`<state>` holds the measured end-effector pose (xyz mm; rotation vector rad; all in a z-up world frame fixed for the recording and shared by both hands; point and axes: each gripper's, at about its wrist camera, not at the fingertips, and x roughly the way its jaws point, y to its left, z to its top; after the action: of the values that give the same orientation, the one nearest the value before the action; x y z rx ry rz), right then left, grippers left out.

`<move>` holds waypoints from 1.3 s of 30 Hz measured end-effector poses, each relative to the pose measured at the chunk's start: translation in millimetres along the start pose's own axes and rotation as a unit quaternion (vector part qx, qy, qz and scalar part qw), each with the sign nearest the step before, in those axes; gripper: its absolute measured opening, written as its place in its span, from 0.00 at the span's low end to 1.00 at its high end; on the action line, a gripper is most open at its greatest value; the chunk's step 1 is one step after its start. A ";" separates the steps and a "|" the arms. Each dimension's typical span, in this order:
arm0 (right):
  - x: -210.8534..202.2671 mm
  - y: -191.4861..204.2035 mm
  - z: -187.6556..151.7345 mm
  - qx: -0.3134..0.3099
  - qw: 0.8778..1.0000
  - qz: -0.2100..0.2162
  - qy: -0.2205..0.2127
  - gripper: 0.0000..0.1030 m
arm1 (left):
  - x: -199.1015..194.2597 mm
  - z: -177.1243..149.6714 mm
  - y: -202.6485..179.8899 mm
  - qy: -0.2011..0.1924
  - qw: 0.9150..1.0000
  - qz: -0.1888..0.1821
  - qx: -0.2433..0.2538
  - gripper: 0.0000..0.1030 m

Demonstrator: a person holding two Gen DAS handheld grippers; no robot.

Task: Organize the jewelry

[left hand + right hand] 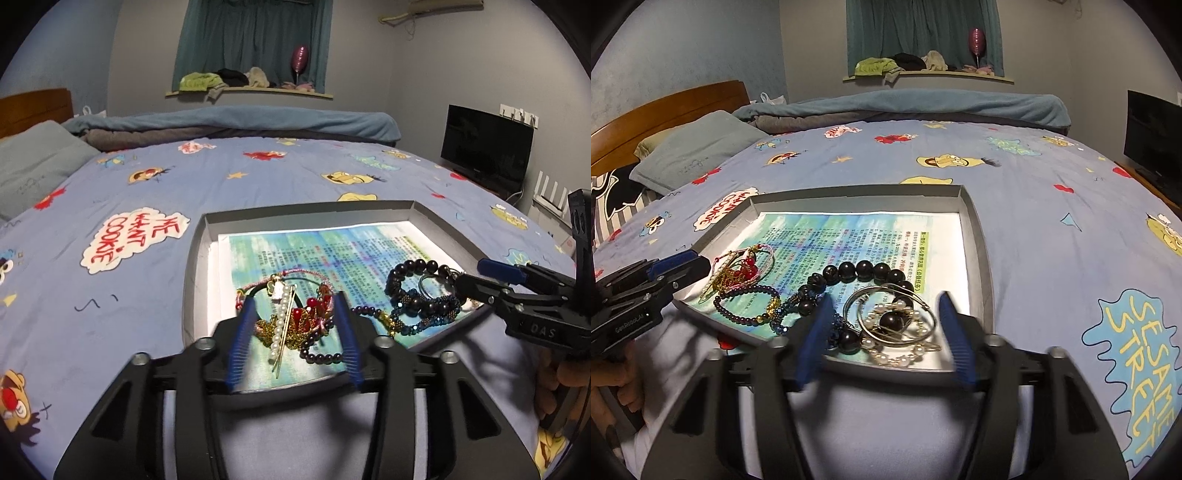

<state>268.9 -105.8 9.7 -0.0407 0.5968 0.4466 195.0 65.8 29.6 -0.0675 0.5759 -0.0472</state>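
My left gripper [291, 332] hangs low in the centre of its own view with both blue pads parted and nothing pinched between them; past the gap I see the pearl hairpin [280, 325] and a tangle of gold chain with red beads [295, 321], all lying loose. My right gripper [886, 328] is likewise spread wide at the bottom centre of its frame, pads clear of everything, framing the silver hoops [897, 314] and a string of small pearls [905, 354].

The jewelry sits bunched along the near edge of a shallow grey box lid [979, 258], on a printed blue-green sheet [849, 236] that lines it. In the right view, a bracelet of large dark beads [871, 269] arcs across the middle, with a thinner purple bead bracelet [746, 302] to its left and the gold-and-red cluster further left still. The far half of the sheet is bare of pieces.

The lid rests on a blue cartoon bedsheet [110, 184]. A grey pillow [690, 151] lies upper left, a folded blanket [229, 122] across the top, a dark screen [487, 147] upper right.
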 end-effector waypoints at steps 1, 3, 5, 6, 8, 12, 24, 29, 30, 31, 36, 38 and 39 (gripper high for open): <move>-1.0 0.1 0.3 -0.001 1.000 0.002 -0.004 0.66 | -1.1 0.2 -0.9 -0.002 1.000 0.001 0.002 0.53; -4.4 0.5 0.0 -0.003 1.000 0.003 -0.011 0.68 | -3.1 0.8 -2.7 -0.007 1.000 0.003 0.005 0.64; -8.6 1.5 -0.7 -0.002 1.000 0.006 -0.019 0.71 | -5.2 1.7 -4.6 -0.013 1.000 0.005 0.009 0.72; -10.8 1.4 -1.0 -0.002 1.000 0.007 -0.023 0.71 | -6.2 1.9 -5.6 -0.015 1.000 0.007 0.011 0.78; -17.0 0.6 -1.4 0.000 0.999 0.011 -0.035 0.77 | -8.9 2.4 -7.8 -0.022 1.000 0.014 0.015 0.85; -31.5 -0.5 -2.7 0.004 0.998 0.017 -0.064 0.88 | -14.5 2.1 -11.4 -0.032 0.999 0.019 0.019 0.92; -75.7 0.8 -26.4 0.006 0.994 0.013 -0.112 0.95 | -43.6 -15.2 -22.6 -0.072 0.997 0.025 0.008 0.95; -84.3 0.1 -38.3 0.009 0.992 0.012 -0.122 0.95 | -56.8 -27.7 -26.5 -0.091 0.995 0.035 0.003 0.95; -86.5 0.7 -40.9 0.007 0.992 0.014 -0.125 0.95 | -60.9 -30.4 -28.4 -0.100 0.994 0.039 0.005 0.95; -88.3 1.7 -43.1 0.007 0.992 0.015 -0.127 0.95 | -63.5 -31.6 -29.7 -0.105 0.994 0.040 0.008 0.95; -96.7 6.8 -52.2 -0.001 0.991 0.016 -0.136 0.95 | -70.4 -35.4 -36.9 -0.118 0.992 0.042 0.022 0.95; -99.1 7.6 -53.7 -0.002 0.990 0.016 -0.139 0.95 | -70.5 -36.5 -38.2 -0.119 0.992 0.043 0.026 0.95; -99.9 7.8 -54.6 -0.002 0.990 0.015 -0.141 0.95 | -70.4 -36.3 -38.1 -0.120 0.992 0.043 0.026 0.95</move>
<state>163.1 -147.1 20.2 0.0265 0.3189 0.4730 115.3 30.4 40.3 0.0033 0.3364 0.0290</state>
